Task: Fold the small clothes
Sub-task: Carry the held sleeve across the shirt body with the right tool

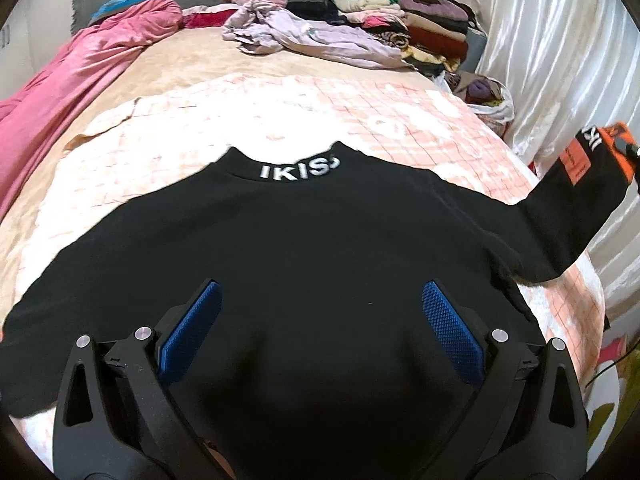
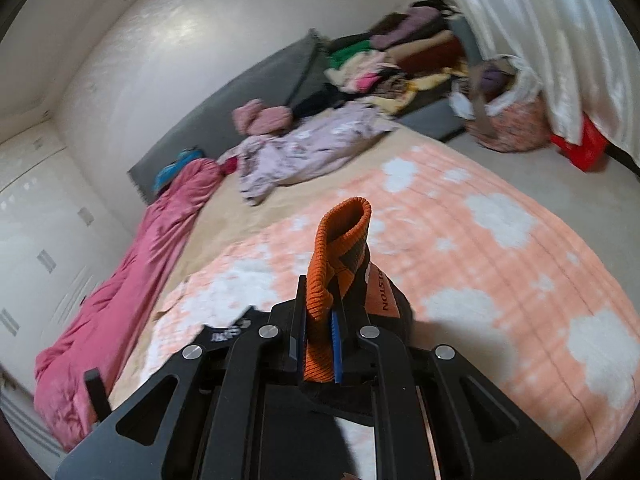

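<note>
right gripper [image 2: 320, 344]: jaws pinching the orange cuff [image 2: 340, 240] of the black sweater [image 1: 300, 240]. left gripper [image 1: 320, 308]: jaws spread wide above the sweater, holding nothing.

Black sweater [image 1: 312, 240] with white lettering, orange ribbed cuff [image 2: 340, 248], peach blanket [image 2: 500, 264] with white clouds, blue gripper pads [image 1: 192, 328]

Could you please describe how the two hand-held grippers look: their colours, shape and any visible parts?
The left hand-held gripper and the right hand-held gripper look alike: matte black plastic frames with triangular cut-outs, hinged linkage arms and round silver pivot pins. Each finger carries a flat blue pad with a fine cross-hatched texture. No cables, markings, hands or sleeves are visible.
</note>
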`<state>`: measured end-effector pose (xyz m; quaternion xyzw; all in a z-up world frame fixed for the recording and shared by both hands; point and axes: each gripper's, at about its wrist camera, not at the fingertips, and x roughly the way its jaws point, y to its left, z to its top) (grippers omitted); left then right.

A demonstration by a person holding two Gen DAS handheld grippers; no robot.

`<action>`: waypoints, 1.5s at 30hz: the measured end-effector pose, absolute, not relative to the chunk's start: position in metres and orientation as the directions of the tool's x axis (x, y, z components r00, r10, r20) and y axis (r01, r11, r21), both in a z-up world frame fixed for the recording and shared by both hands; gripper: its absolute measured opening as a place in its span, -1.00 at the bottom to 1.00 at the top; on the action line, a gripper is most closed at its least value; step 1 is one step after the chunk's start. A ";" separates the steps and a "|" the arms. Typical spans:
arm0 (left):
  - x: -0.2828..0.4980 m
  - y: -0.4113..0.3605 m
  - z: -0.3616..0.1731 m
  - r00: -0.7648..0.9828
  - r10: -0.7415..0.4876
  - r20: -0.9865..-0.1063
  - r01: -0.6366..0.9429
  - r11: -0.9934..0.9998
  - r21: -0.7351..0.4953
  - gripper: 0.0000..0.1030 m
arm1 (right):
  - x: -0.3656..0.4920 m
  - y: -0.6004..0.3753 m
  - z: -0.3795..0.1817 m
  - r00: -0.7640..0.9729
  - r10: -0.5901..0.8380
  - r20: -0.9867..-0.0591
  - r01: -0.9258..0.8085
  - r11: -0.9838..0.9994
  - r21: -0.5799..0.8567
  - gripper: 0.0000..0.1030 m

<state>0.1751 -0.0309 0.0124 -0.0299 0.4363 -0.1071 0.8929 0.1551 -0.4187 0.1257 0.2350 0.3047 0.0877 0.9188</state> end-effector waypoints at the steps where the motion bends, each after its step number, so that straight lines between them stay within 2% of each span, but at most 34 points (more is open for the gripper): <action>1: 0.175 -0.026 0.015 0.601 -0.214 -0.770 0.157 0.976 -0.148 0.84 | 0.159 -0.408 0.133 0.794 0.328 -0.512 -0.049 0.874 0.484 -0.84; 7: 0.175 -0.003 0.021 0.614 -0.204 -0.763 0.115 0.979 -0.170 0.84 | 0.171 -0.346 0.159 0.745 0.468 -0.475 -0.230 0.849 0.476 -0.84; 12: 0.173 0.018 0.020 0.616 -0.198 -0.763 0.070 0.978 -0.197 0.84 | 0.175 -0.279 0.155 0.652 0.562 -0.509 -0.367 0.821 0.437 -0.84; 19: 0.173 0.044 0.010 0.603 -0.181 -0.777 0.014 0.976 -0.216 0.84 | 0.169 -0.184 0.099 0.513 0.608 -0.606 -0.465 0.790 0.399 -0.84; 29: 0.170 0.080 -0.011 0.584 -0.166 -0.795 -0.086 0.961 -0.264 0.84 | 0.157 -0.104 0.007 0.399 0.551 -0.733 -0.516 0.796 0.318 -0.82; 31: 0.169 0.082 -0.014 0.580 -0.177 -0.795 -0.092 0.956 -0.280 0.84 | 0.153 -0.099 -0.003 0.376 0.558 -0.740 -0.530 0.784 0.322 -0.74; 34: 0.167 0.087 -0.016 0.578 -0.202 -0.791 -0.103 0.943 -0.316 0.84 | 0.154 -0.105 -0.009 0.341 0.596 -0.727 -0.530 0.761 0.375 -0.30; 35: 0.166 0.087 -0.016 0.579 -0.206 -0.789 -0.105 0.941 -0.322 0.84 | 0.154 -0.111 -0.007 0.344 0.605 -0.718 -0.522 0.759 0.389 -0.26; 38: 0.165 0.087 -0.015 0.578 -0.235 -0.781 -0.093 0.932 -0.350 0.82 | 0.155 -0.135 0.005 0.374 0.629 -0.681 -0.491 0.758 0.431 -0.23; 45: 0.158 0.082 -0.012 0.569 -0.343 -0.748 -0.047 0.894 -0.446 0.81 | 0.164 -0.194 0.022 0.470 0.574 -0.671 -0.402 0.816 0.416 -0.16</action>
